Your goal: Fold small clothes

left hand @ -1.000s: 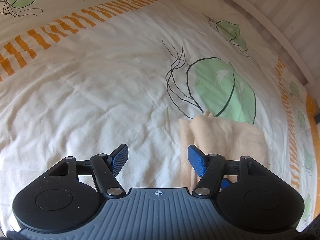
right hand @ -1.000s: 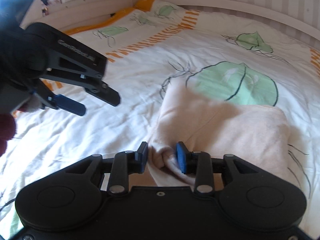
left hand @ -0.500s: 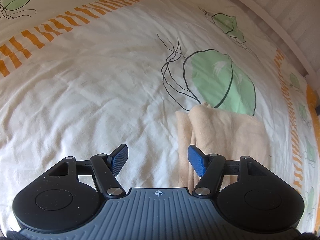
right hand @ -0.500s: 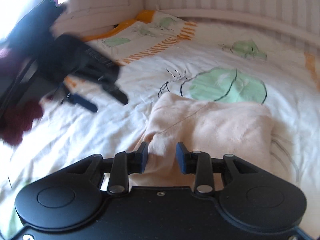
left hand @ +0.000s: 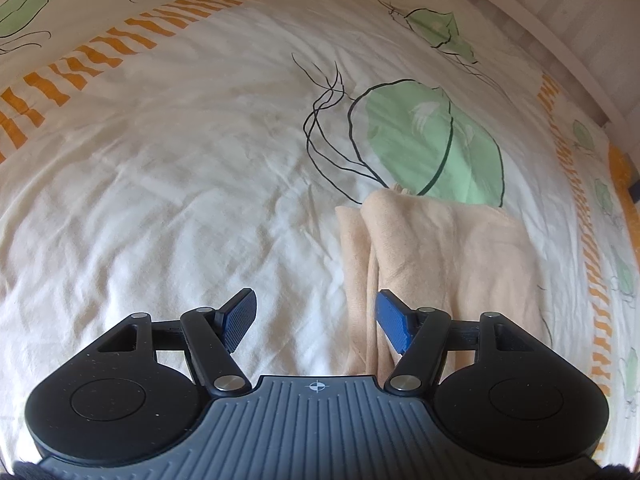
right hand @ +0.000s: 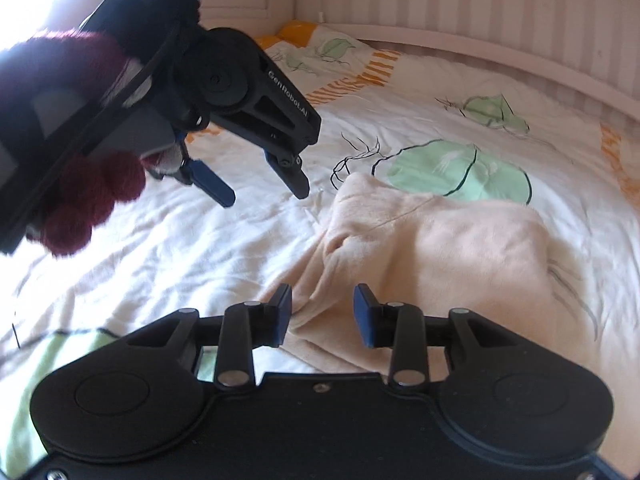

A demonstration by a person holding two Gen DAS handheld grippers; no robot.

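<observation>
**Folded garment at rest, both grippers free: the risk is undoing the fold**

The peach fleece garment [right hand: 432, 248] lies folded on the bedsheet [left hand: 168, 184], its far edge overlapping the sheet's large green leaf print [left hand: 432, 140]. The right gripper [right hand: 323, 316] hovers over the garment's near edge with its blue pads spread and nothing between them. The left gripper [left hand: 316, 320] is also spread wide and holds nothing, hanging above bare sheet just beside the garment's left fold; in the right wrist view it sits raised, up and to the left of the leaf print.

The near-left corner of the garment looks bunched and layered. A low pass by either gripper could snag that loose layer and drag the fold open. A pinch taken there may also catch only the top layer, or the sheet beneath, so that lifting skews the stack.
</observation>
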